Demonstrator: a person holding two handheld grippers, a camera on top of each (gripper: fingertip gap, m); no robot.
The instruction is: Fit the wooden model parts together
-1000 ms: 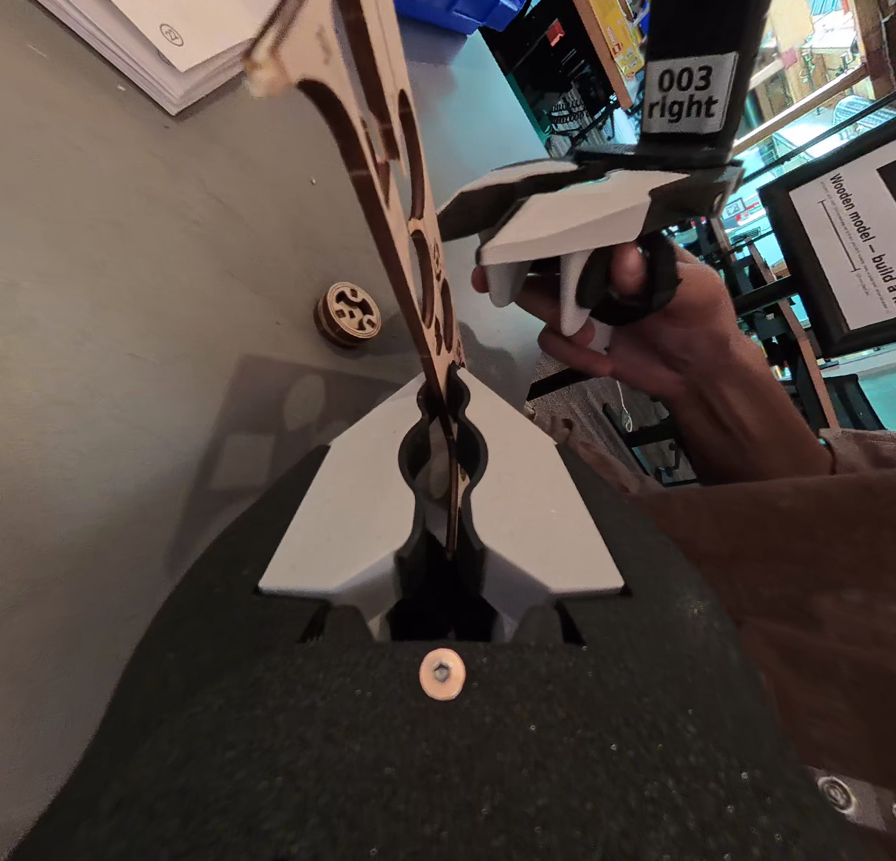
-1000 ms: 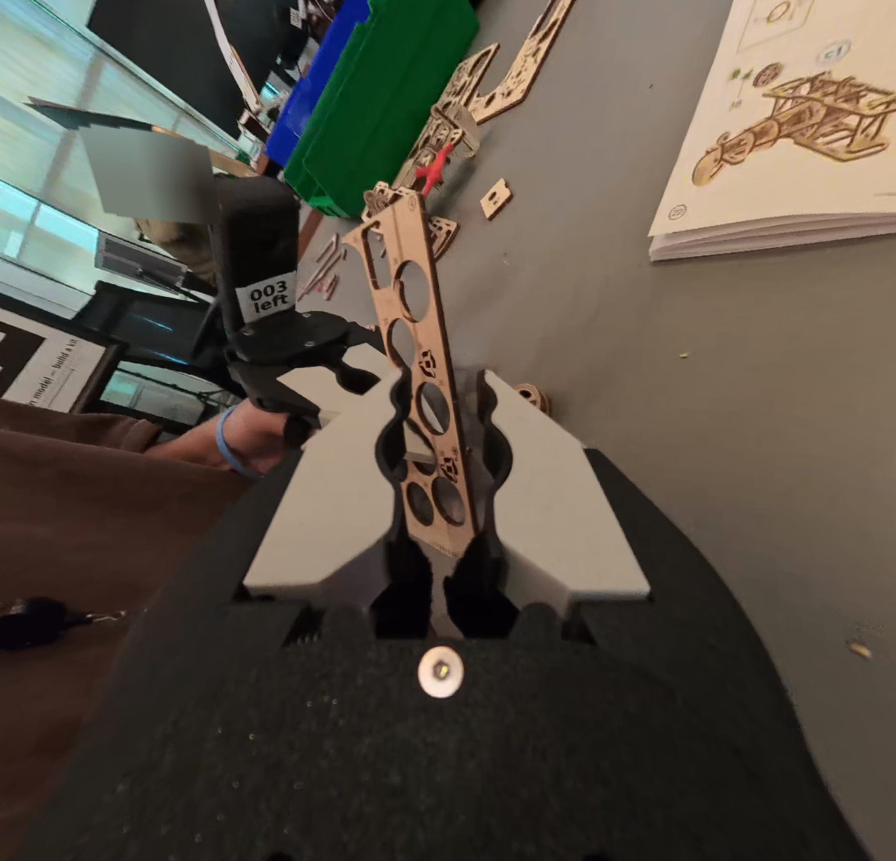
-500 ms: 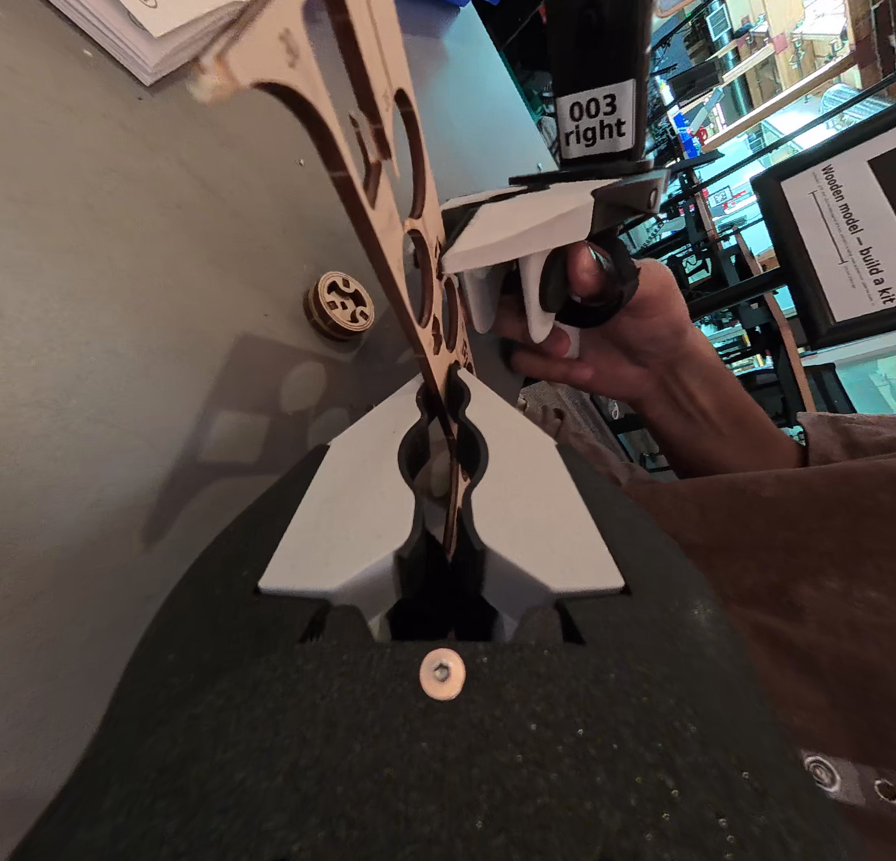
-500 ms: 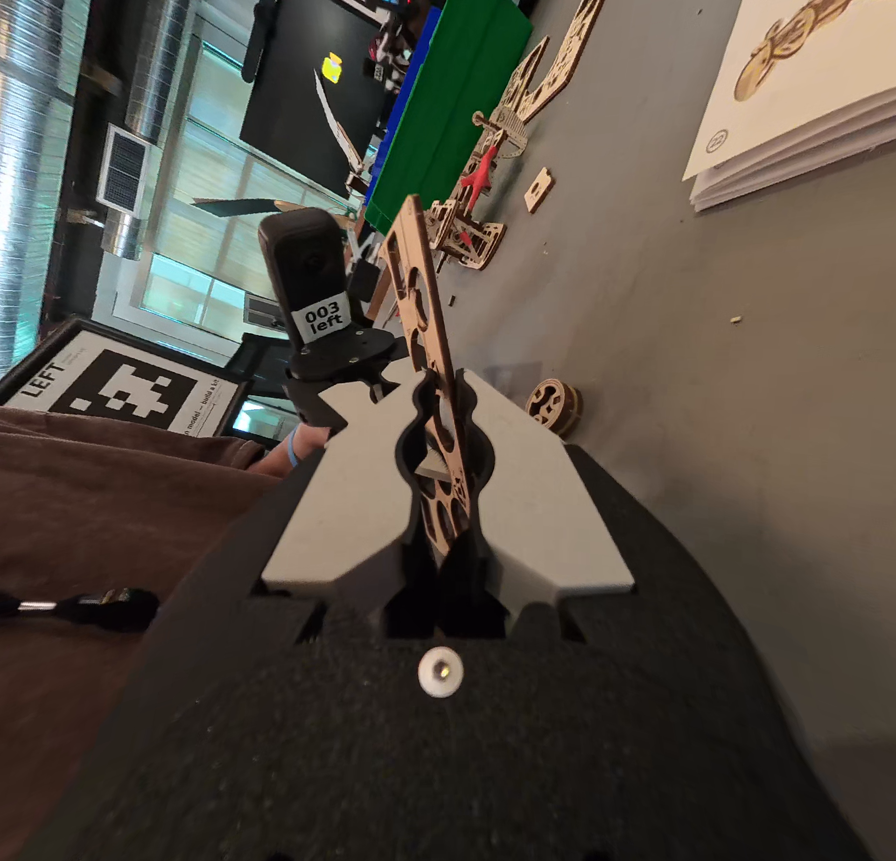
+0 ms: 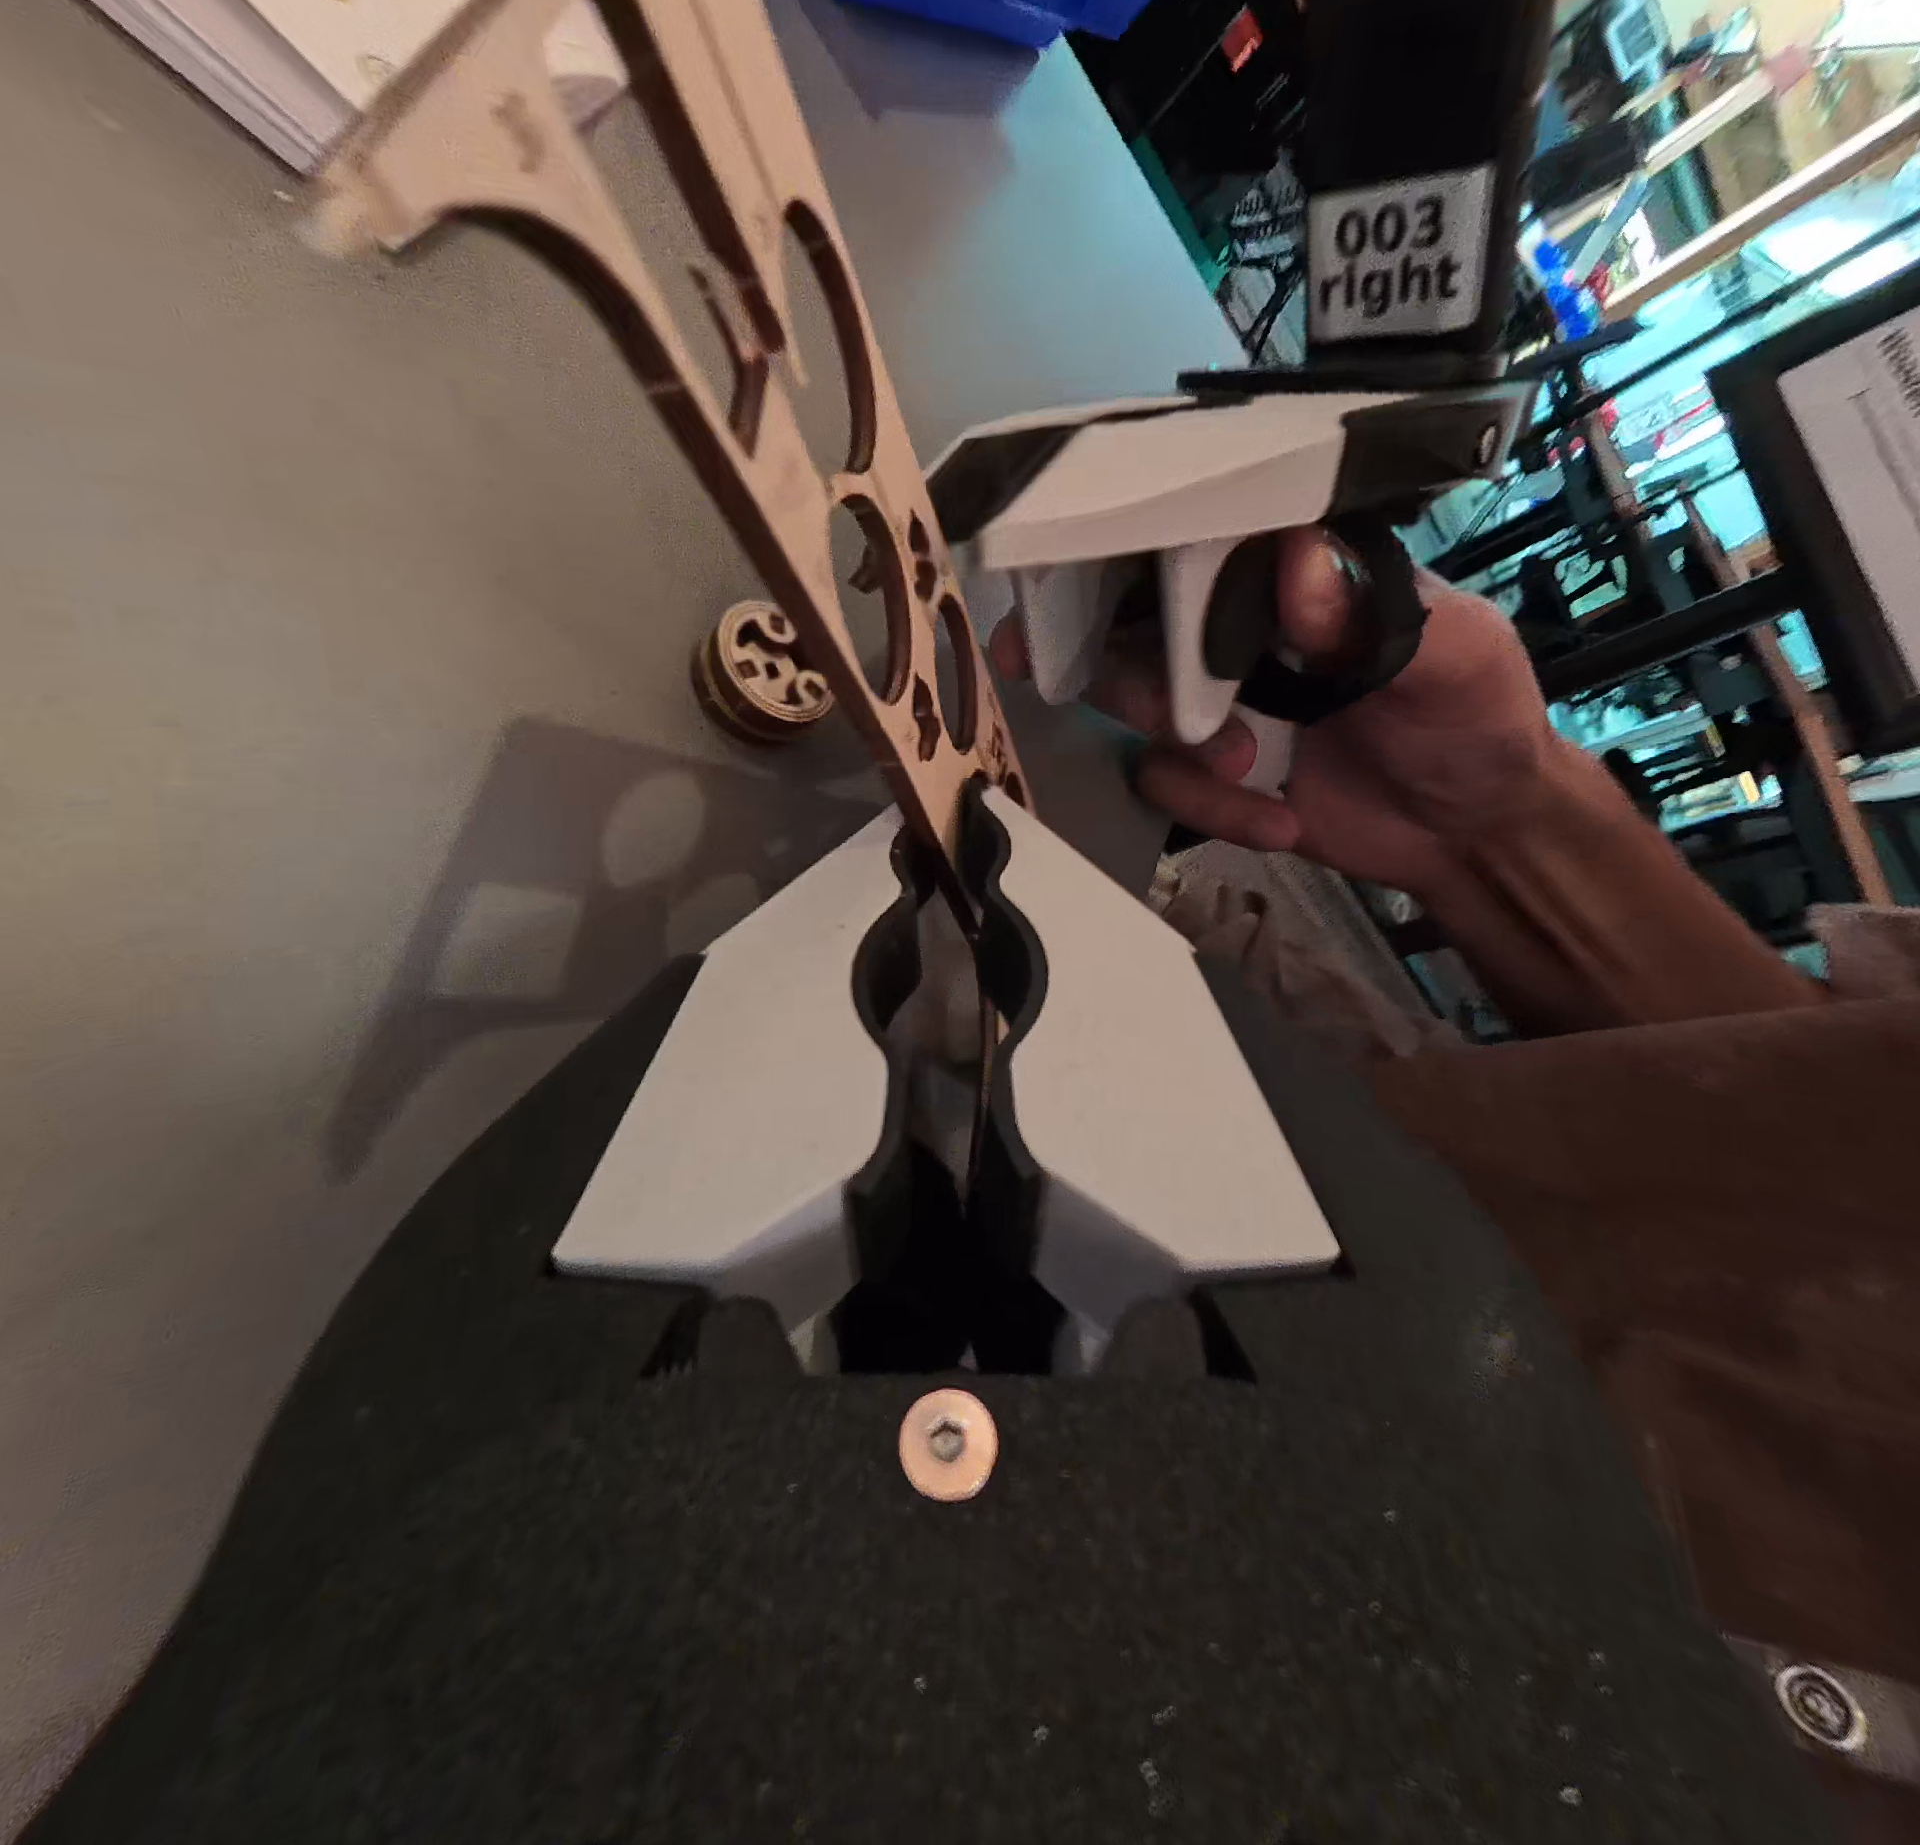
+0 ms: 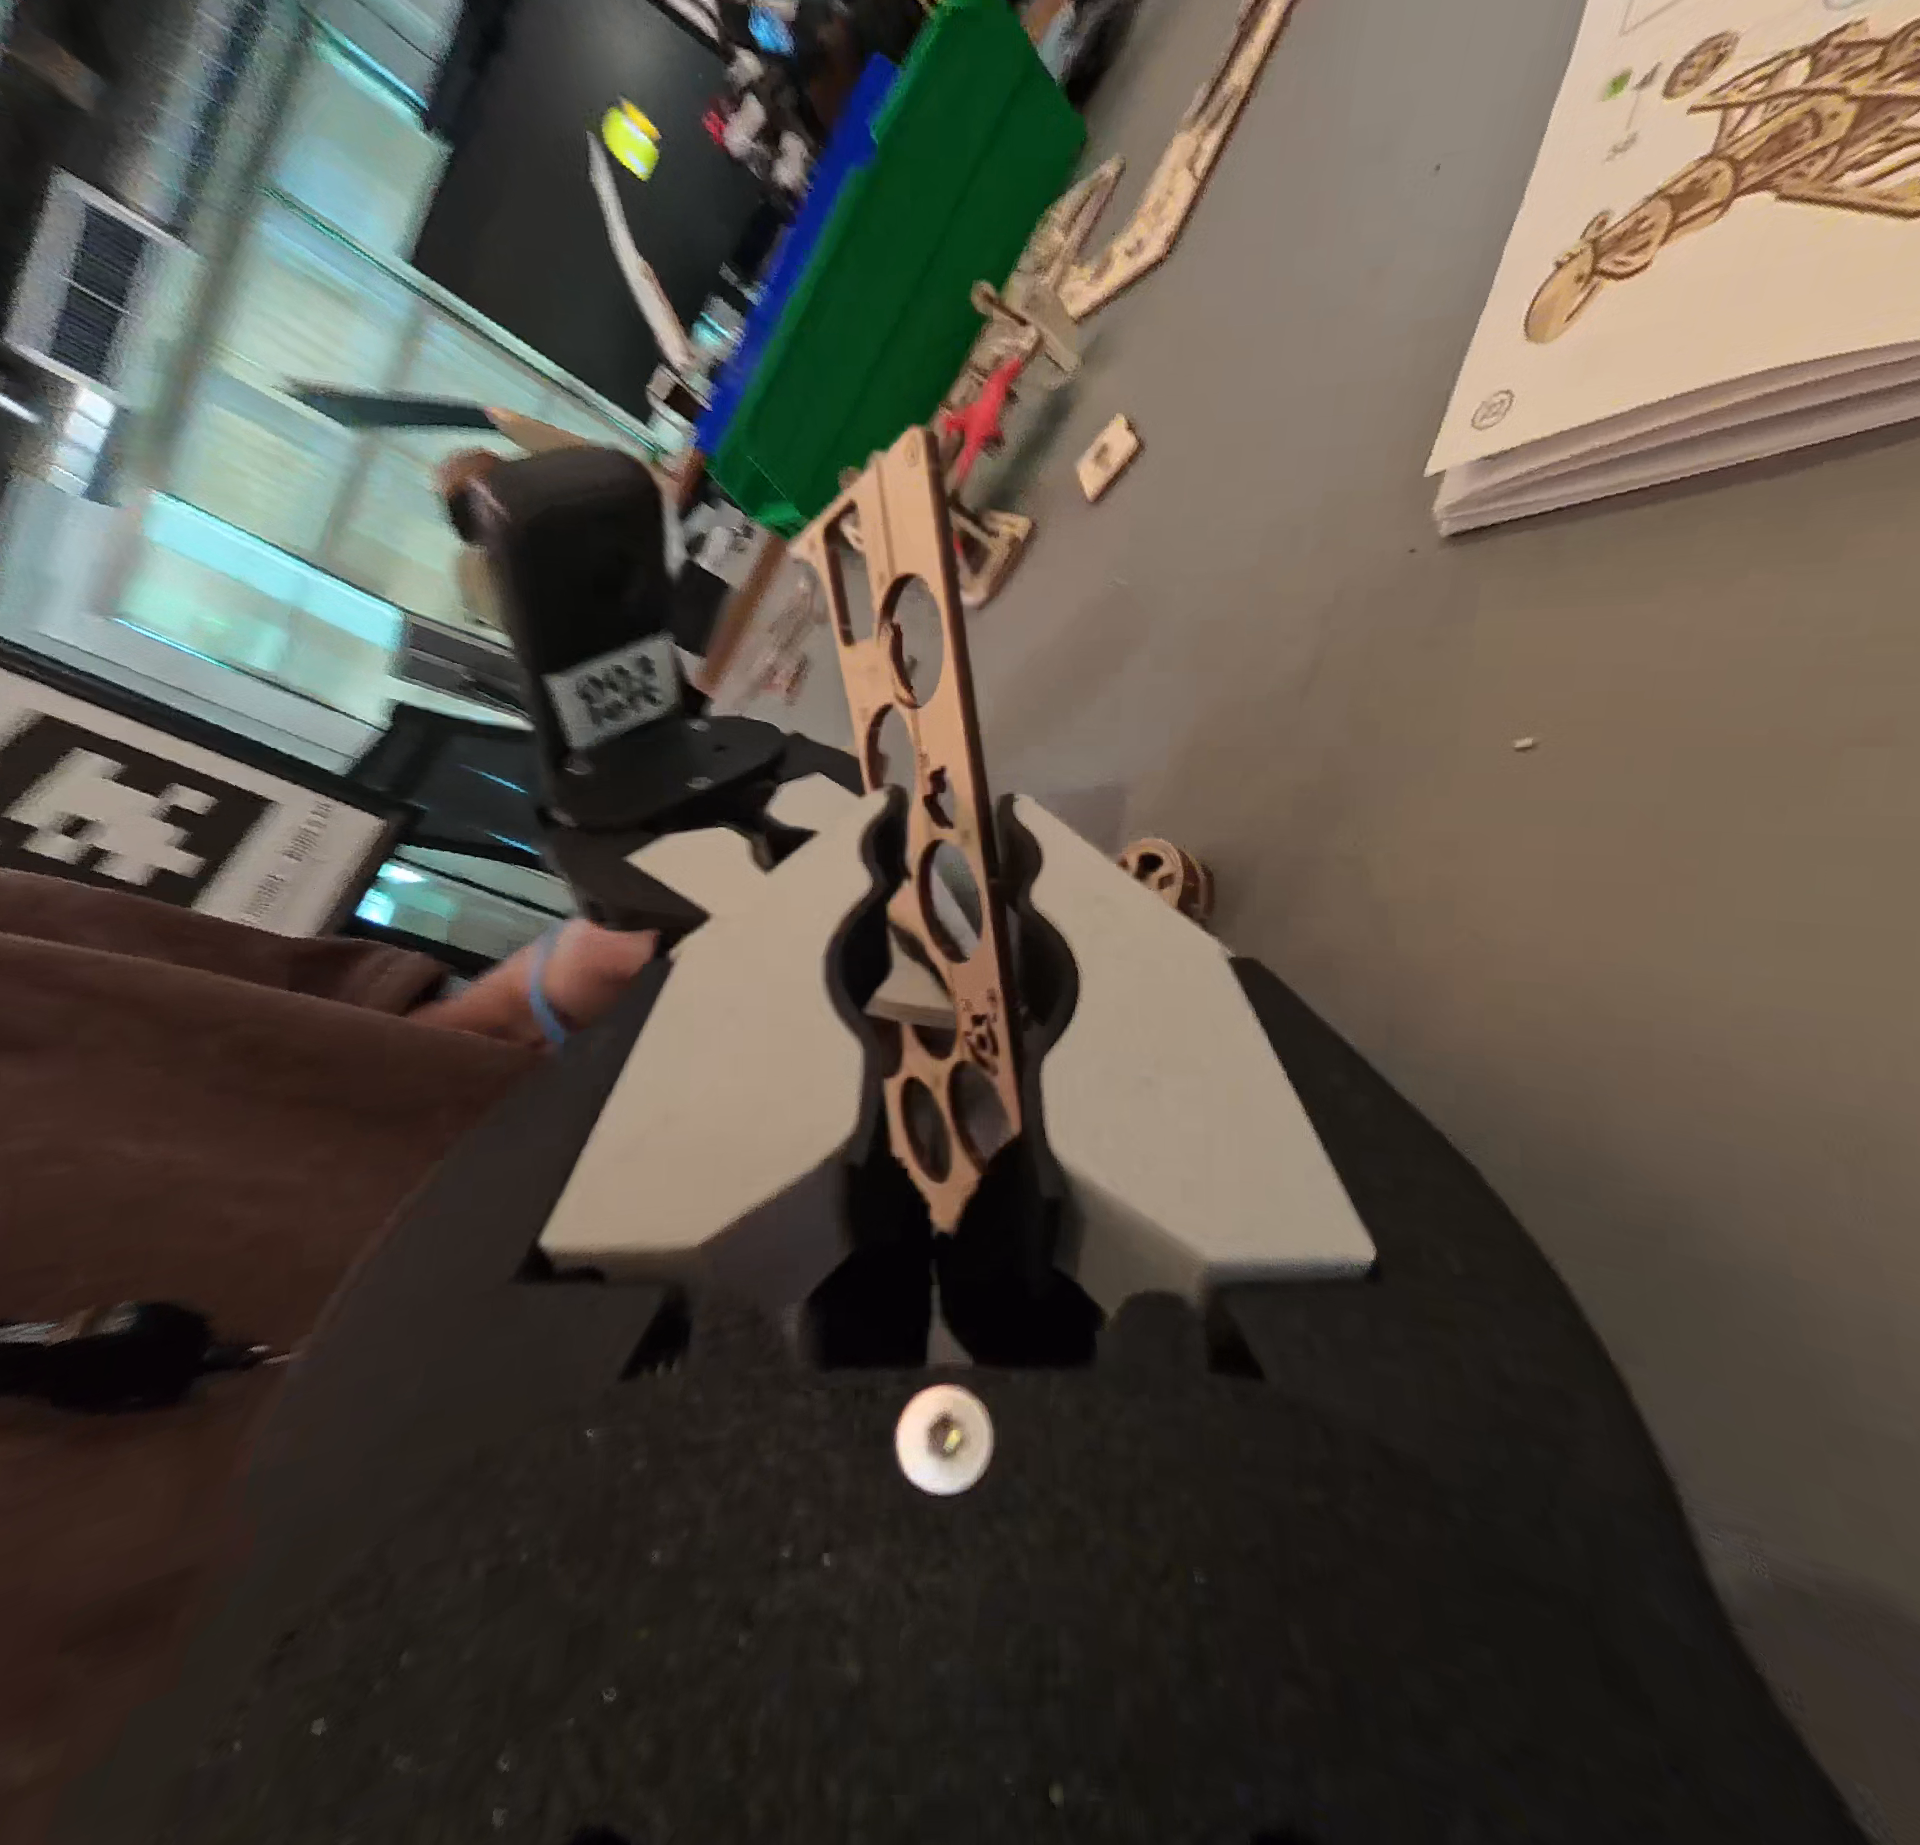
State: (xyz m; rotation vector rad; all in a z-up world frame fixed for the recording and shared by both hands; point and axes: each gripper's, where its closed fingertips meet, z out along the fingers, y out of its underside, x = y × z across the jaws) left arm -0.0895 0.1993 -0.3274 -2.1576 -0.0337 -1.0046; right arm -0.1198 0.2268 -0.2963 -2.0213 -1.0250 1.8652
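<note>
A long perforated wooden model plate (image 5: 831, 507) is gripped edge-on by the left tongs (image 5: 951, 819), clenched on its lower end w/ the fingers (image 5: 769, 1078) pressed on both faces. From there the plate rises tilted up and left over the grey counter (image 5: 208, 548).

In the right wrist view the same plate (image 6: 935, 819) is seen passing between the fingers (image 6: 1174, 1057) of the right tongs (image 6: 940, 829). The jaws sit close on either side of the plate, but whether it is actually pinched or just straddled can't be told. The left tongs' body (image 6: 665, 756) is seen just beside the plate, on its left.

Landmark = plate. A small round wooden gear wheel (image 5: 764, 678) lies flat on the counter just left of the plate's lower part. An instruction booklet (image 6: 1714, 237) lies well right of the plate, open at a model drawing. Beyond the plate's top end: loose wooden parts (image 6: 1101, 455), a red piece (image 6: 977, 424), a green bin (image 6: 904, 278) w/ a blue bin (image 6: 800, 268) beside it.
</note>
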